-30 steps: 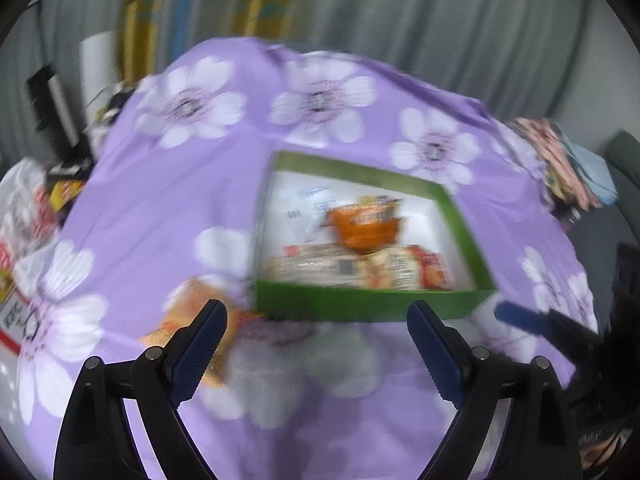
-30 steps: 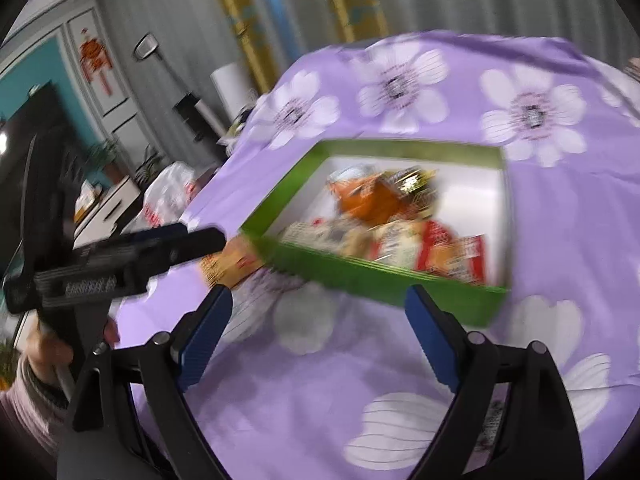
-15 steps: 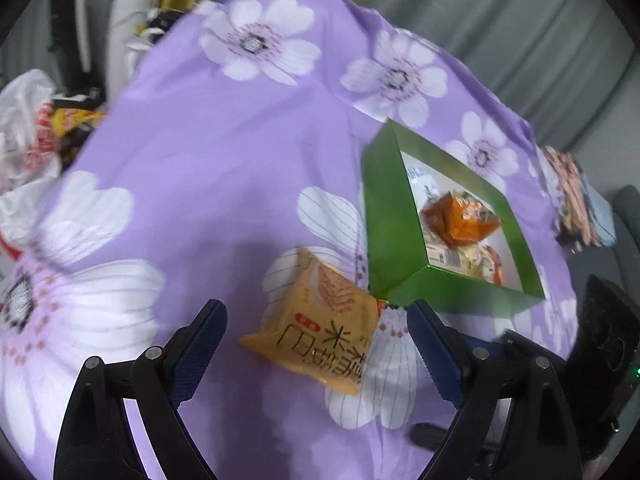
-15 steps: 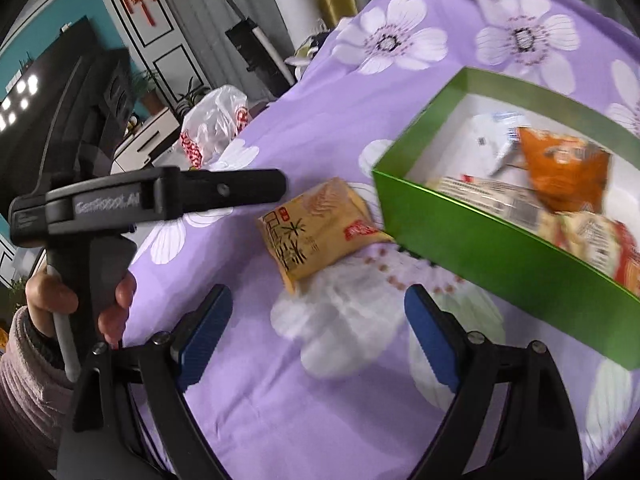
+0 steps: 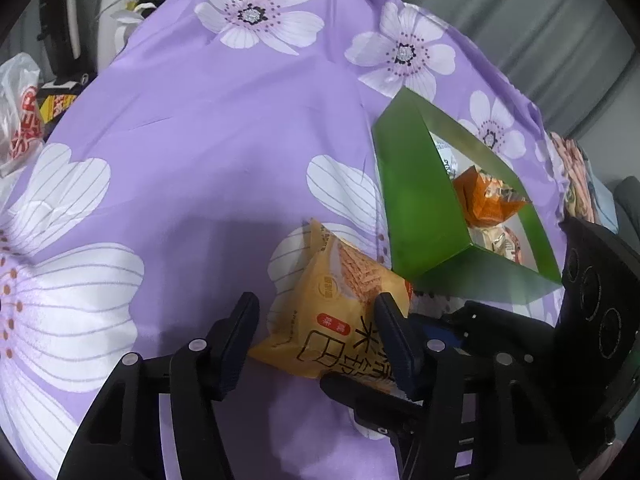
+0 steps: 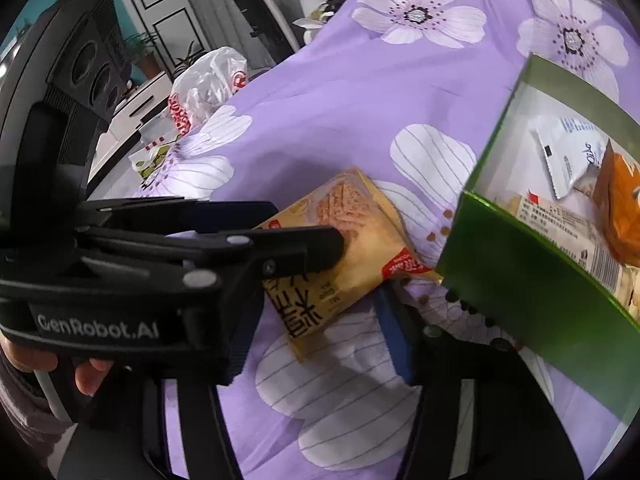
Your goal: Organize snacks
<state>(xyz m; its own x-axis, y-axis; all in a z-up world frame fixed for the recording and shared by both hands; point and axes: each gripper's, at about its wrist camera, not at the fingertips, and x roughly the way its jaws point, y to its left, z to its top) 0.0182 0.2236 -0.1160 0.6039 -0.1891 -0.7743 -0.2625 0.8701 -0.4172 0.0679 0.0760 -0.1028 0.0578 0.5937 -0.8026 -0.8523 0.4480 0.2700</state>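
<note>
Purple floral cloth (image 5: 224, 128) bears green box (image 5: 416, 200) holding snack packets (image 6: 568, 216).

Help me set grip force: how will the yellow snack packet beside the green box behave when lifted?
The yellow snack packet looks puffed and creased, so it would probably dent under pressure and feel light. Its glossy film may slip. The wafer pictured on it suggests brittle contents, so squeeze gently.
</note>
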